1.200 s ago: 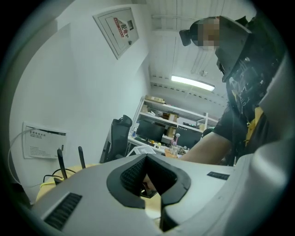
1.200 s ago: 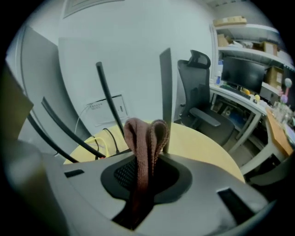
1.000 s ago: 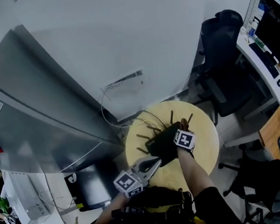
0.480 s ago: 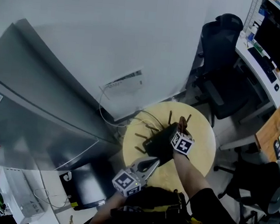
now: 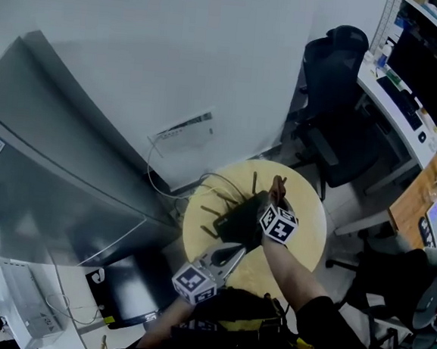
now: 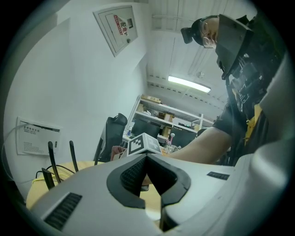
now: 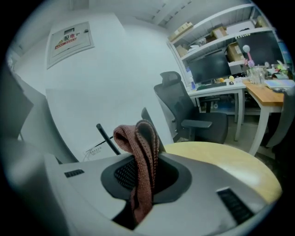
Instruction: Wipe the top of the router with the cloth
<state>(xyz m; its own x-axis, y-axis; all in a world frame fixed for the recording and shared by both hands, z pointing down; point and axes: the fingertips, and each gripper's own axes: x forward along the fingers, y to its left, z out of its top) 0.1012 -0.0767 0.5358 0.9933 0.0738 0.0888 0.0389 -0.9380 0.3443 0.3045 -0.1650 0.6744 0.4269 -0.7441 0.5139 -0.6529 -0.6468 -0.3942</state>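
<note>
A black router (image 5: 237,219) with several upright antennas lies on the round yellow table (image 5: 306,216). My right gripper (image 5: 276,190) is at the router's right far edge, shut on a reddish-brown cloth (image 5: 278,184). In the right gripper view the cloth (image 7: 138,138) stands up folded between the jaws, with one antenna (image 7: 106,136) behind it. My left gripper (image 5: 236,253) hovers at the table's near side, just short of the router, shut with nothing in it. The left gripper view shows two antennas (image 6: 53,159) at the left and the right gripper's marker cube (image 6: 143,144) ahead.
The table stands against a white wall, with cables (image 5: 164,184) trailing from the router to a wall box (image 5: 181,129). A black office chair (image 5: 331,104) and a desk with monitors (image 5: 424,81) stand to the right. A grey cabinet (image 5: 45,155) is at the left.
The head view has drifted, moving the table slightly left in the picture. My right gripper with the cloth has edged a little along the router's far right side. The left gripper has barely moved.
</note>
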